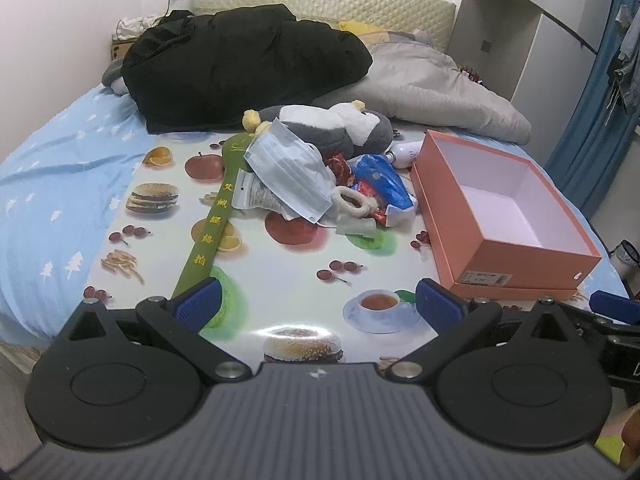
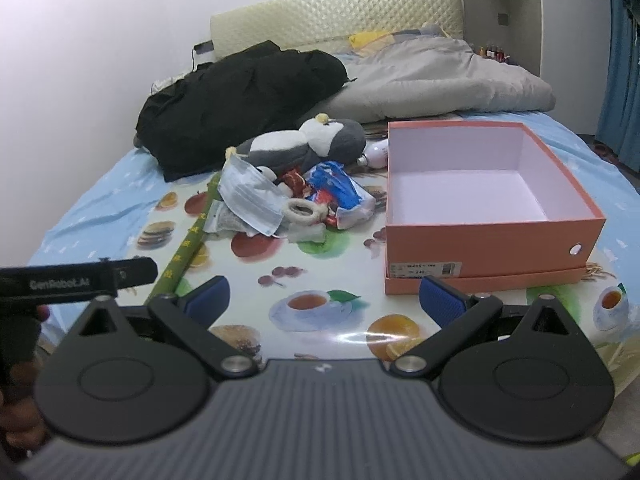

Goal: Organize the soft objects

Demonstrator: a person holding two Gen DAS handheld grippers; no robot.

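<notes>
Nearest to each camera are the black gripper bodies with blue ribbed pads. The left gripper has its fingers wide apart and holds nothing; the right gripper is spread the same way, also with nothing between the pads.

Both hang above the near edge of a glossy plastic cloth printed with fruit, burgers and tea cups, which is spread on a bed with a light blue sheet.

From the left wrist view, a long green fabric strap with yellow characters runs from 9 o'clock up toward 12 o'clock. At 12 o'clock lies the pile of soft things: a pale blue pleated face mask on top, a cream fluffy hair ring touching it at the right, and a blue plastic bag beside. Behind them rests a grey and white plush penguin.

At 2 o'clock stands an open orange cardboard box with white inside, empty.

Farther back lie a black padded jacket and a grey quilt.
</notes>
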